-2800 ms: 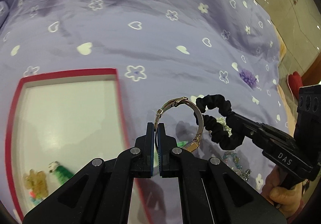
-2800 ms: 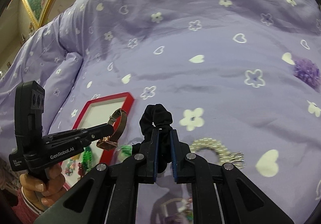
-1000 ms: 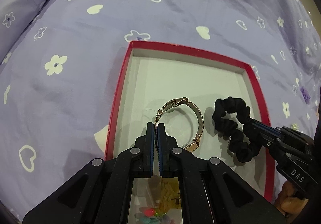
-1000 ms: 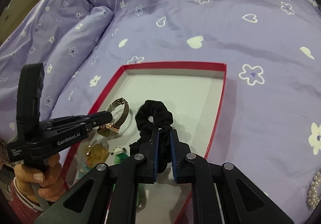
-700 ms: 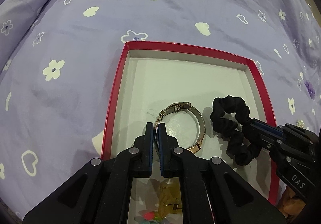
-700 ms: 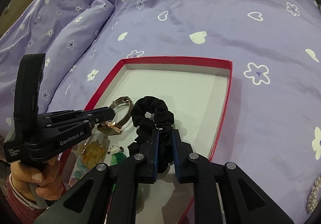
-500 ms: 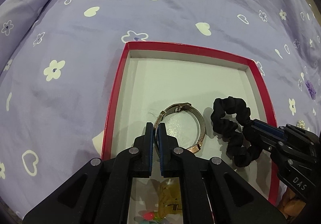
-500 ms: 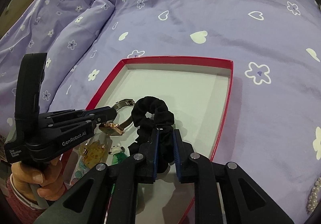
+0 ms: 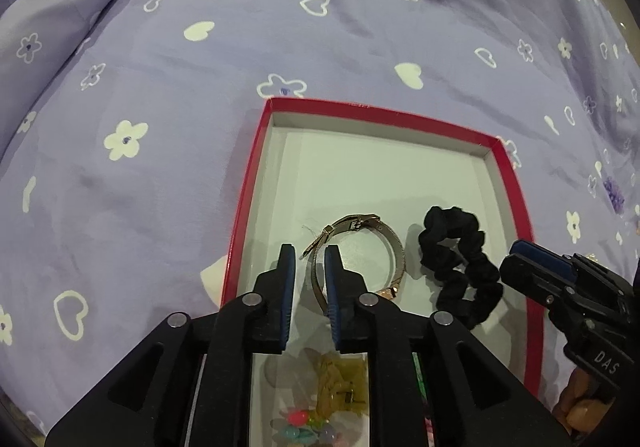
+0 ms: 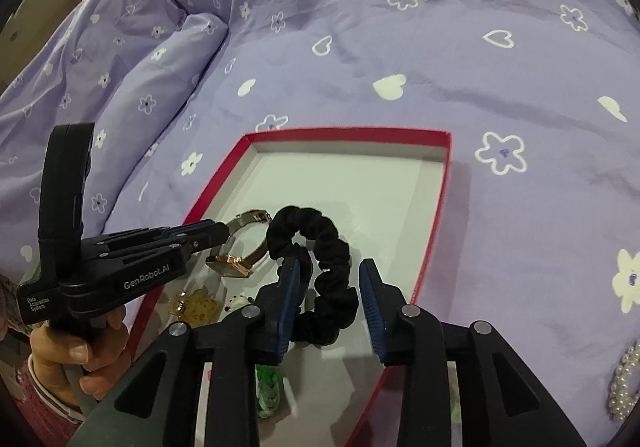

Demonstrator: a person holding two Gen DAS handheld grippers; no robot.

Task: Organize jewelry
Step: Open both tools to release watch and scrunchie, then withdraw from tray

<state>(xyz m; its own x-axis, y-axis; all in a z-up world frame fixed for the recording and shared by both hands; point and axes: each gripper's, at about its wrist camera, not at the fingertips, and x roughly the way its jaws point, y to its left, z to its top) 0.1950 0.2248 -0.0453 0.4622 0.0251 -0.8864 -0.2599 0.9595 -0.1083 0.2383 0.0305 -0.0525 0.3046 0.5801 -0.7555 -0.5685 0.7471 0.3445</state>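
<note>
A red-rimmed tray (image 9: 516, 183) with a white floor lies on a purple bedspread; it also shows in the right wrist view (image 10: 436, 223). A gold mesh-band watch (image 9: 394, 247) lies in the tray, its band between the open fingers of my left gripper (image 9: 310, 259). The watch also shows in the right wrist view (image 10: 236, 267). A black scrunchie (image 10: 320, 255) lies in the tray beside the watch, between the open fingers of my right gripper (image 10: 328, 271). The scrunchie also shows in the left wrist view (image 9: 460, 263), just off the right gripper (image 9: 520, 259).
Small items lie at the tray's near end: a yellow clip (image 10: 196, 305), a green piece (image 10: 270, 391), coloured beads (image 9: 304, 425). A pearl bracelet (image 10: 626, 387) lies on the bedspread right of the tray. A rolled fold of bedding (image 10: 120, 87) lies far left.
Both grippers carried their items over the tray and lowered them. In the last half second both opened, and the watch and the scrunchie now rest on the tray floor.
</note>
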